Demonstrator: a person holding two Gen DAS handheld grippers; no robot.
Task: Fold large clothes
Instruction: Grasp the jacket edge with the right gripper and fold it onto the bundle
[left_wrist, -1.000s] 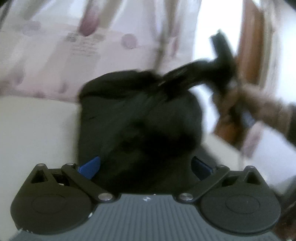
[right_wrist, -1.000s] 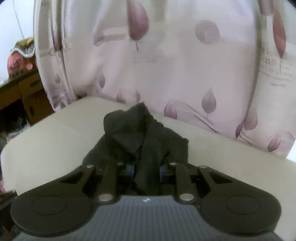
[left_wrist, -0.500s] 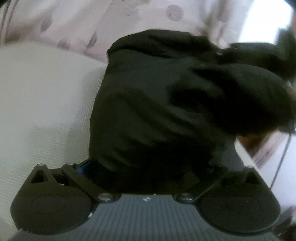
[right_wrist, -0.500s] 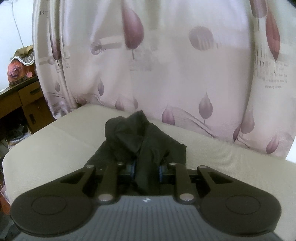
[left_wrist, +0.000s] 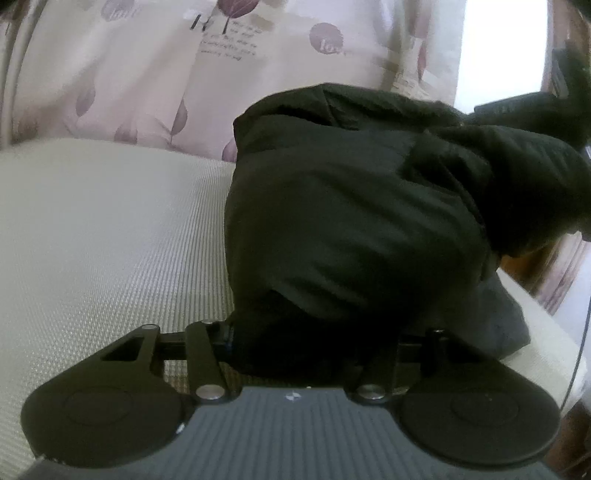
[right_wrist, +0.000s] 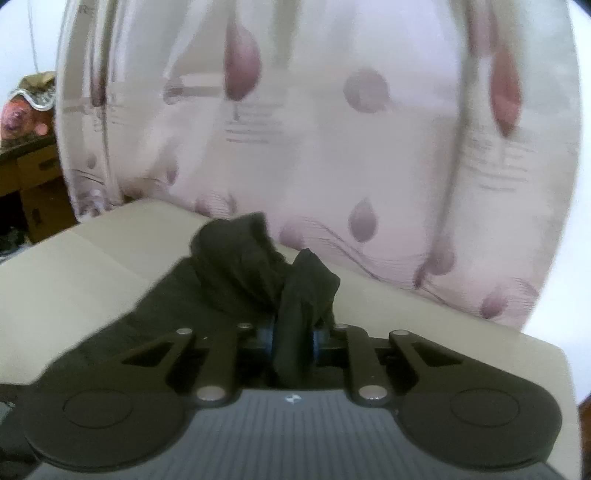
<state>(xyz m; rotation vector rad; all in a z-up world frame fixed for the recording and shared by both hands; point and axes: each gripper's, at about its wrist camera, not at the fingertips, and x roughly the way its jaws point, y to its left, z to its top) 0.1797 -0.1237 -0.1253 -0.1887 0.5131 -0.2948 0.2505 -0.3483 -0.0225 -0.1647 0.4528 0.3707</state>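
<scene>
Left wrist view: a black garment (left_wrist: 351, 221) is heaped on a pale woven cushion (left_wrist: 103, 236), rising directly in front of the left gripper (left_wrist: 314, 339) and filling the middle and right of the frame. To the left of the garment, the cushion lies bare up to its far edge, where a pale curtain (left_wrist: 147, 74) printed with mauve leaves hangs just behind. To the right of the garment, the cushion's edge drops away close by. The gripper's fingers stand fairly wide apart with cloth bunched between them; the fabric hides the pads, so whether they press it cannot be told. At the garment's upper right, a dark shape that may be the other tool is too blurred and cut off to identify. Right wrist view: the right gripper (right_wrist: 293, 339) has its jaws drawn nearly together, pinching a narrow fold of the same garment (right_wrist: 240, 273), which trails left from the pinch and out of frame. Right of the garment, bare cushion (right_wrist: 424, 325) runs to a corner. The curtain (right_wrist: 314, 129) behind is motion-blurred.
</scene>
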